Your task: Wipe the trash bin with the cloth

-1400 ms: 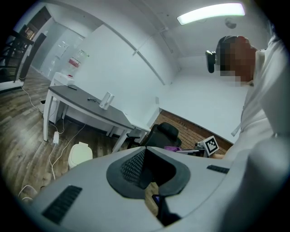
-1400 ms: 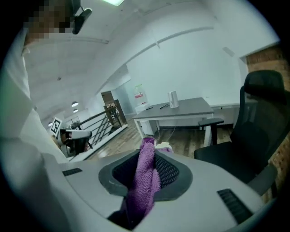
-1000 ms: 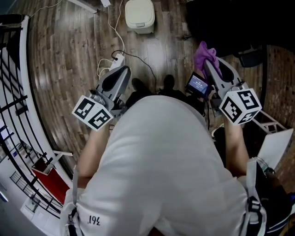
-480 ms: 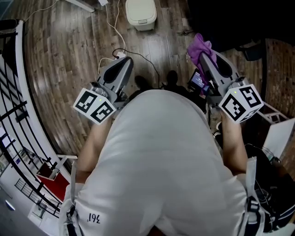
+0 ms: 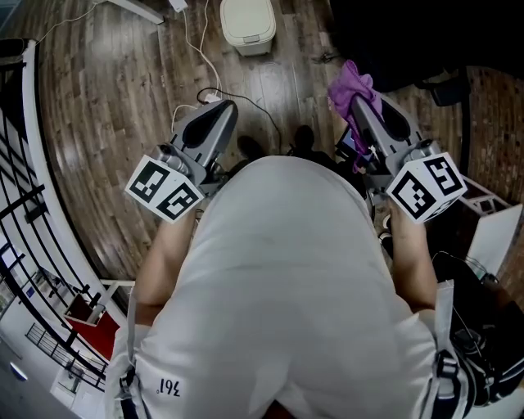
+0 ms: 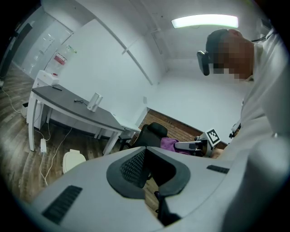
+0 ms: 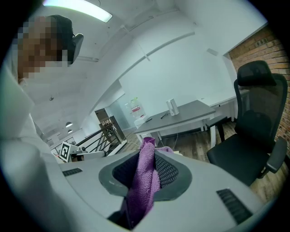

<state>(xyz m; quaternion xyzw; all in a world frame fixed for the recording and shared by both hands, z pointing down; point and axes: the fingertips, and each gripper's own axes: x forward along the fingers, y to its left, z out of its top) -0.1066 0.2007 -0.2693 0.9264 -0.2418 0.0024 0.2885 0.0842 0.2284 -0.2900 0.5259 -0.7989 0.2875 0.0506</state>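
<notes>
Seen from above, a standing person holds two grippers out in front. The right gripper (image 5: 360, 110) has its fingers clamped on a purple cloth (image 5: 348, 82), with the loose end bunched past the tips, likely as the wiping face. The left gripper (image 5: 217, 123) has its fingers pressed together on nothing, probably free to steady things. The white trash bin (image 5: 248, 24) stands on the wooden floor (image 5: 115, 98), far ahead and well apart from both.

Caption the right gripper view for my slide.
Right gripper shut on a purple cloth, grey desk and black office chair behind.
</notes>
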